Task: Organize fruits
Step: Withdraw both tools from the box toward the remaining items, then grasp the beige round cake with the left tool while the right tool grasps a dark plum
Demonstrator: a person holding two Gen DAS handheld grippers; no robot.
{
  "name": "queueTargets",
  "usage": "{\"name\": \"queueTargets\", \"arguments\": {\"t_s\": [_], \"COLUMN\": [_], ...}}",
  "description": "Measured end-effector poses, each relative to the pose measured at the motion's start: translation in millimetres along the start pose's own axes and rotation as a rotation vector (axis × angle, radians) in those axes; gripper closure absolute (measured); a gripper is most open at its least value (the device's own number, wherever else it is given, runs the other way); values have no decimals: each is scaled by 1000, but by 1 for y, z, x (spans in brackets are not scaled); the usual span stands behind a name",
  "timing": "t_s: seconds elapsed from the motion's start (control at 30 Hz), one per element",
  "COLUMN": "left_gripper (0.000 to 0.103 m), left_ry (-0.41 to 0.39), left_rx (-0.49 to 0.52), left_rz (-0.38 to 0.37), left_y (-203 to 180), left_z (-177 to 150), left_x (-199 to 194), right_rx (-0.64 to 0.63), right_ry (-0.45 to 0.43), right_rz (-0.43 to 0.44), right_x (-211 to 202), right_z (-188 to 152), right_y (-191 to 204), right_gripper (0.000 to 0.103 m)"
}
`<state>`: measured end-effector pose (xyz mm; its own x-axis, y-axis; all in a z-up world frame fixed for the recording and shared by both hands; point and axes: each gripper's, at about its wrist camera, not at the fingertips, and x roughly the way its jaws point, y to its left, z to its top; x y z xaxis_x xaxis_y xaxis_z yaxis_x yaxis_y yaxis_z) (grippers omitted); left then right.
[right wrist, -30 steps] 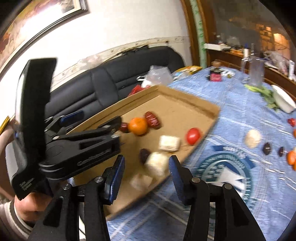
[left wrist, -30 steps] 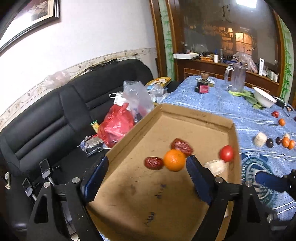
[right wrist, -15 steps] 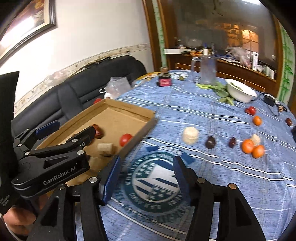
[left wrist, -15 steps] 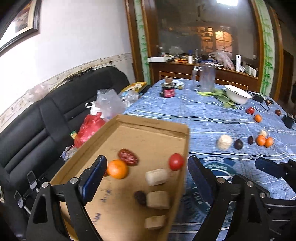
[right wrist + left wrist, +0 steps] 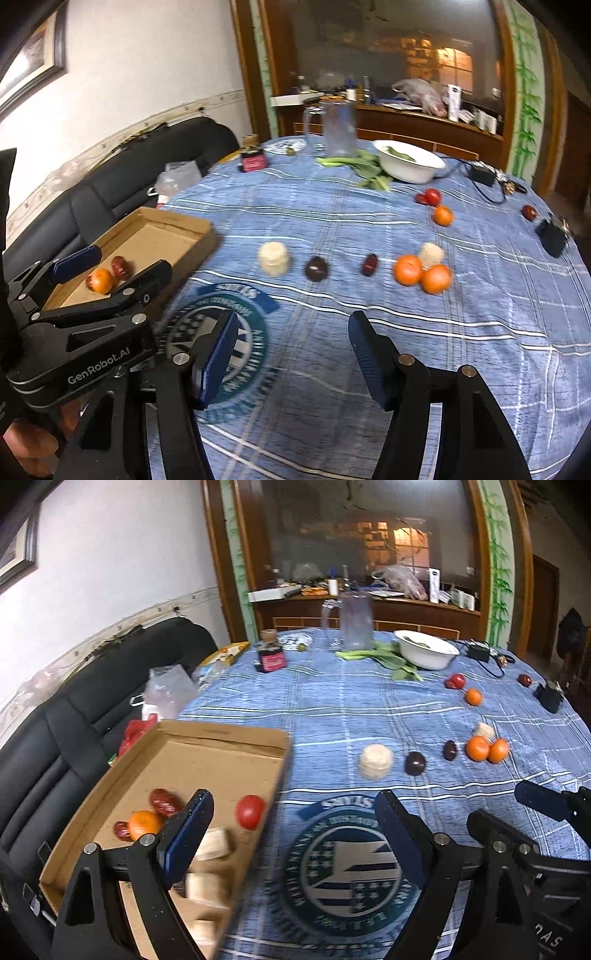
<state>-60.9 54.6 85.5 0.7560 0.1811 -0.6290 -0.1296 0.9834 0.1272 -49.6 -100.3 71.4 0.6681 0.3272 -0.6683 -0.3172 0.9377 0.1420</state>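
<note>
1. Left wrist view: left gripper (image 5: 291,834) jaws wide apart, nothing between them, over the blue cloth (image 5: 332,709) and its round emblem (image 5: 351,871).
2. Box (image 5: 221,734) sits at the gripper's left finger. Inside: tomato (image 5: 250,811), orange (image 5: 144,824), red dates (image 5: 164,802), pale blocks (image 5: 214,843), partly hidden by the finger.
3. Ahead of the gripper, loose on the cloth: pale cake (image 5: 376,761), dark plum (image 5: 414,763), dark date (image 5: 450,749), two oranges (image 5: 487,748) touching. Farther ahead: bowl (image 5: 424,653), jug (image 5: 355,620).
4. Right wrist view: right gripper (image 5: 291,350) jaws have just been opening; they stand partly apart, empty, over the cloth.
5. Left gripper (image 5: 110,273) lies to its left, over the box (image 5: 173,225).
6. Ahead of the right gripper: cake (image 5: 273,257), plum (image 5: 316,268), date (image 5: 370,264), the oranges (image 5: 423,274). Beyond: tomato (image 5: 431,196) and a lone orange (image 5: 442,215).
</note>
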Motion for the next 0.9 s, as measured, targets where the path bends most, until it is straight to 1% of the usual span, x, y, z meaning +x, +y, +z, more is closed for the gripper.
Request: {"name": "queueTargets", "arguments": {"t_s": [0.2,0.53,0.7,0.9], "left_gripper": [15,15,15,15], "left_ry": [29,48,58,63], "left_rx": [32,101,118,129], "left_rz": [-27,-39,-39,-35], "left_y": [-29,-72,-83,-88], "left_z": [5,10,12,14], "left_x": [12,29,36,42], "right_rx": [36,107,127,131], "right_ry": [9,20,24,34], "right_rz": [-48,-71,-74,-74], "right_x": [0,1,5,12], "right_z": [-1,-5,-3,-1], "right_y": [-33,-76,-89,-96], "right_gripper": [35,35,35,35]}}
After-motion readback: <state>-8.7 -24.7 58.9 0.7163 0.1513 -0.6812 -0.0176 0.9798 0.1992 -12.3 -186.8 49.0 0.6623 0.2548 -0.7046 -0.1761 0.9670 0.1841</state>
